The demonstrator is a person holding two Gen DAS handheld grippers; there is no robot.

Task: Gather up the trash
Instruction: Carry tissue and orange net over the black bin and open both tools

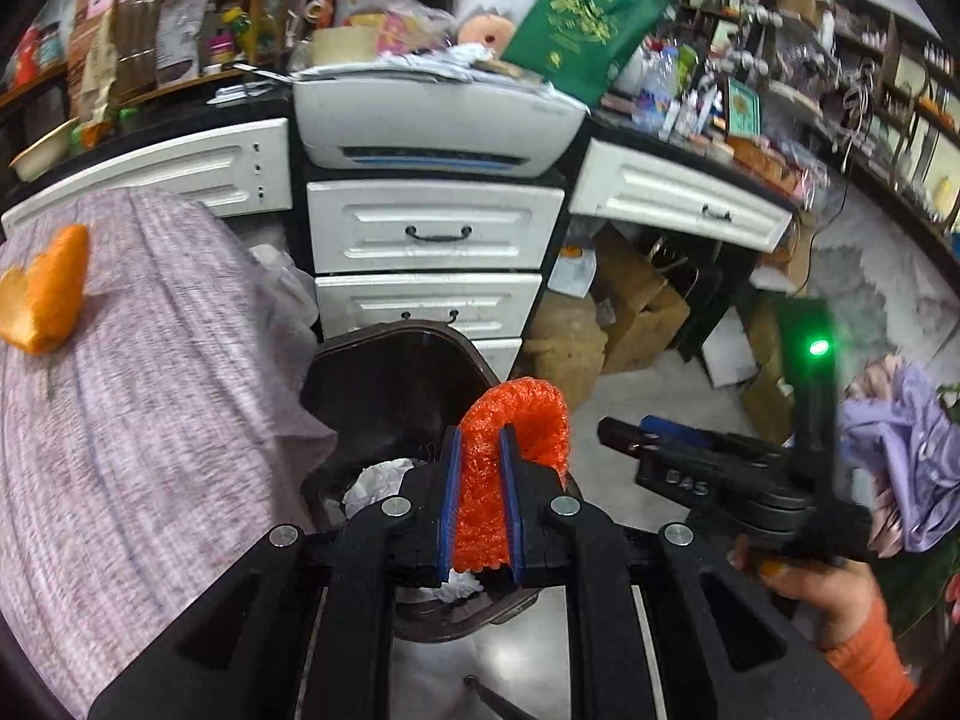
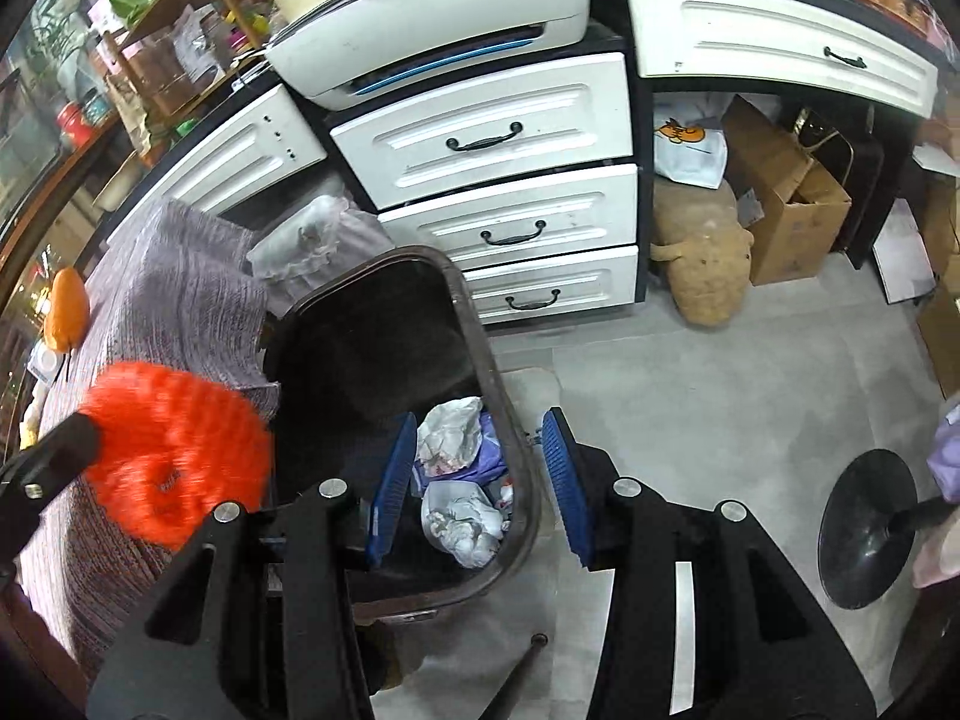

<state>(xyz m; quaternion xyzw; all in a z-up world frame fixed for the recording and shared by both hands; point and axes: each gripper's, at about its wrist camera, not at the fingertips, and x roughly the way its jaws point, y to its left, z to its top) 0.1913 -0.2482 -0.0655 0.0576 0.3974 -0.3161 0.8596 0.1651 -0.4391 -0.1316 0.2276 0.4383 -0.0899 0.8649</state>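
Note:
My left gripper (image 1: 480, 450) is shut on an orange foam net (image 1: 510, 456) and holds it above the dark trash bin (image 1: 372, 372). The net shows blurred at the left of the right wrist view (image 2: 174, 450). My right gripper (image 2: 480, 474) is open and empty, over the bin's right rim (image 2: 510, 420). It also shows in the left wrist view (image 1: 624, 429), to the right of the bin. Crumpled white paper (image 2: 462, 522) and purple scraps lie in the bin. An orange peel (image 1: 45, 288) lies on the purple-grey cloth (image 1: 150, 390); it also shows in the right wrist view (image 2: 67, 309).
White drawers (image 2: 504, 180) stand behind the bin, with a printer (image 1: 432, 120) on top. Cardboard boxes (image 2: 786, 198) and a tan sack (image 2: 702, 258) sit under the desk. A black stool base (image 2: 864, 528) is on the grey floor at the right.

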